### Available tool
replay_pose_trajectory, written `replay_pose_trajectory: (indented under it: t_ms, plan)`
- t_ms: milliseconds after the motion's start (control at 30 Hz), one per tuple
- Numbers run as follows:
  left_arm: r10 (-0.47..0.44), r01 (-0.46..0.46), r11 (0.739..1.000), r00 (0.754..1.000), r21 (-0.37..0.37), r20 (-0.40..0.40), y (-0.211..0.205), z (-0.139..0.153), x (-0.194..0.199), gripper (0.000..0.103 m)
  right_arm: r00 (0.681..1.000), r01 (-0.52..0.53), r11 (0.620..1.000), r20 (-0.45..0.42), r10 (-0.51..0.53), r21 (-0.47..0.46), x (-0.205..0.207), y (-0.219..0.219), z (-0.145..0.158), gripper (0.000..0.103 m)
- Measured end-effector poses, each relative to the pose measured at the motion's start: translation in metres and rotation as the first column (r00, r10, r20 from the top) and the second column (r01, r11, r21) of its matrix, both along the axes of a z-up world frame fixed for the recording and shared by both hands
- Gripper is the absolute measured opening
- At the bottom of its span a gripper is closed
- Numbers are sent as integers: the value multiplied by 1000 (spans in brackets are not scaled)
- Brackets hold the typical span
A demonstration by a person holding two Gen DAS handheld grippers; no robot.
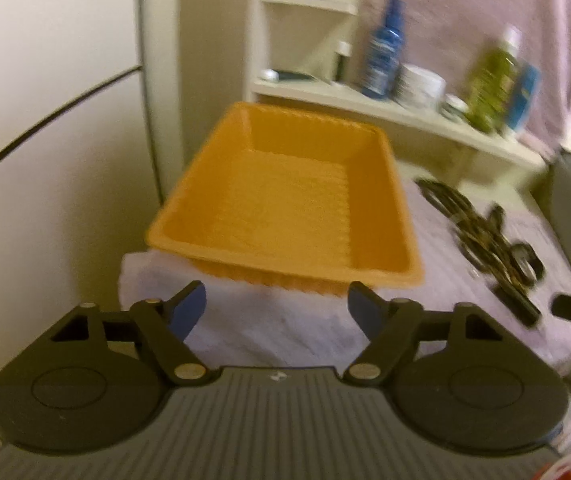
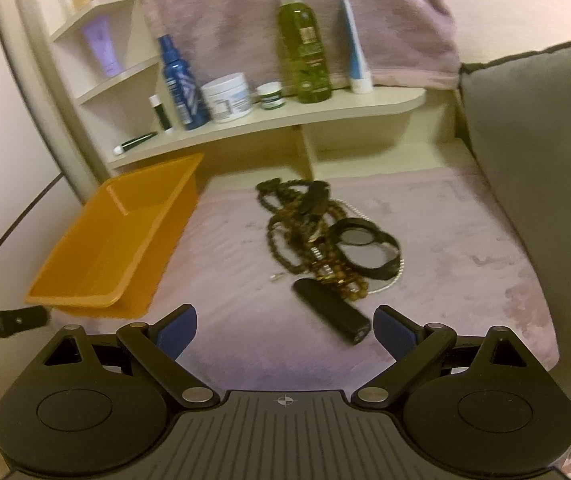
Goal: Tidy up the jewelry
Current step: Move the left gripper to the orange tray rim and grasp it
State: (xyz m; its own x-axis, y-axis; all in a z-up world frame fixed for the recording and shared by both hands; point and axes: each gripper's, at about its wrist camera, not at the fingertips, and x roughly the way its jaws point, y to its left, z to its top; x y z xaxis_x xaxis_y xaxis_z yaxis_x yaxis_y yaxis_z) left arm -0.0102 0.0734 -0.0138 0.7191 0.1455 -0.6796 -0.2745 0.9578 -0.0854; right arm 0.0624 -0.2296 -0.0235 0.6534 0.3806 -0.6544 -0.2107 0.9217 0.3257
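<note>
A pale lilac cloth covers the desk, and behind it a cream shelf carries bottles and jars, among them a tall green spray bottle and a blue bottle. A grey cushion stands at the right side.

The orange basket is the largest thing on the cloth; it is rectangular, with a ribbed woven-looking floor, and nothing lies inside. To its right, apart from it, lies the jewelry pile: dark bead chains tangled together, some amber-brown beads, a thin white string, and a black band with a round face, perhaps a watch, though the blur makes it hard to be sure. A small black cylinder lies at the near edge of the pile.

The left gripper has its jaws wide apart and holds nothing; the basket's near rim is just beyond them. The right gripper is also wide open and holds nothing, with the black cylinder's near end just before the gap and the pile a little further on.
</note>
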Motion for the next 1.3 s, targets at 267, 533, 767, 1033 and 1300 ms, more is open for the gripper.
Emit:
replay_pose_trajectory:
  t_ms: [267,533,767,1033,1300]
  plan:
    - [124,-120,991,990,-65,64,31,-13,2,70,999,39,999,-11,-39,-6,17,-12,-11,95]
    - [254,-233,959,960,-164,120,61,-29,13,70,998,63,997,-18,-64,-32,26,-16,-15,95]
    - [291,-266,949,945,-168,149,74,-45,28,70,997,75,996,-9,-75,-53,34,-16,-21,95]
    - [264,-250,964,948,-93,177,71,-59,41,56,998,55,996,-5,-56,-76,42,-10,-29,95]
    - [279,-270,960,941,-68,190,74,-70,54,42,997,63,994,-30,-66,-93,48,-11,-37,95]
